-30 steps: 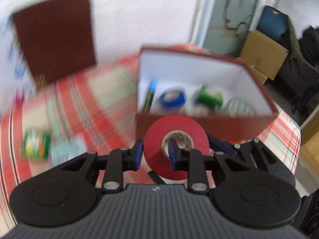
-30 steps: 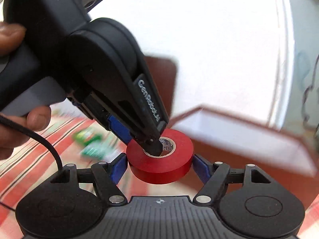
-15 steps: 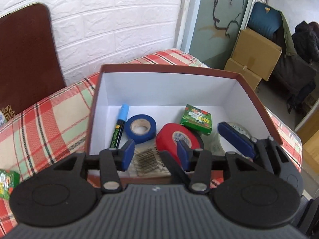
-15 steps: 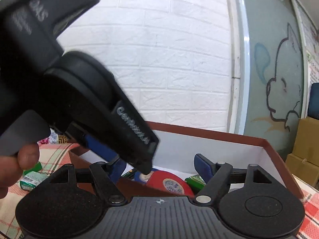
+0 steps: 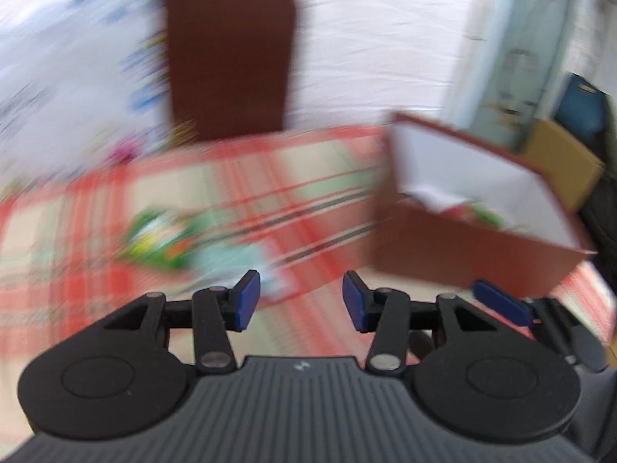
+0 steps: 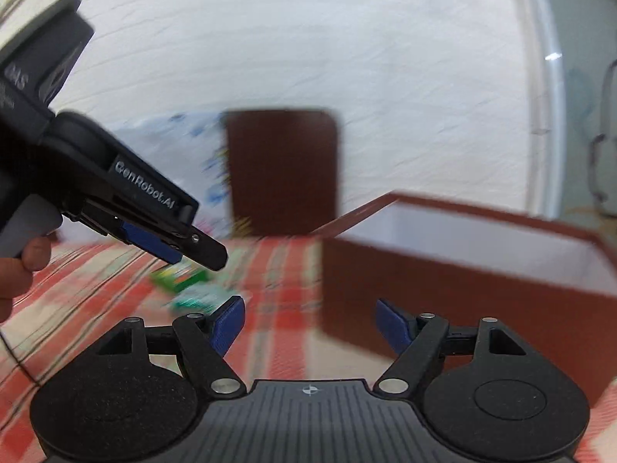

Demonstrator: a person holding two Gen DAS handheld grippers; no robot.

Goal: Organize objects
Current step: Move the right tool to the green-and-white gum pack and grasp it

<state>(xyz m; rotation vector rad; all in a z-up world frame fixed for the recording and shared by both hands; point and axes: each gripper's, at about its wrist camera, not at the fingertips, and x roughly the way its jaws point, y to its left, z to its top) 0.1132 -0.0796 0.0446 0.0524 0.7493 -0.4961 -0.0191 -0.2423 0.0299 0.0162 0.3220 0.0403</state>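
Both views are blurred by motion. My left gripper [image 5: 300, 301] is open and empty, above the plaid tablecloth [image 5: 270, 193], left of the brown box [image 5: 462, 254]. A green packet [image 5: 154, 243] and a pale teal packet [image 5: 239, 262] lie on the cloth ahead of it. My right gripper [image 6: 310, 326] is open and empty, beside the box [image 6: 443, 293]. The left gripper also shows in the right wrist view [image 6: 185, 247], above the green packet [image 6: 179, 279] and the teal packet [image 6: 200, 297]. The box's contents are mostly hidden.
A dark brown board [image 5: 231, 61] leans on the white wall behind the table; it also shows in the right wrist view [image 6: 283, 169]. Cardboard boxes [image 5: 559, 162] stand on the floor at the far right. The right gripper's blue fingertip [image 5: 501, 303] shows by the box.
The red tape roll was let go into the box. Both grippers have pulled out of the box and swung left towards the packets on the cloth. Both are empty now.
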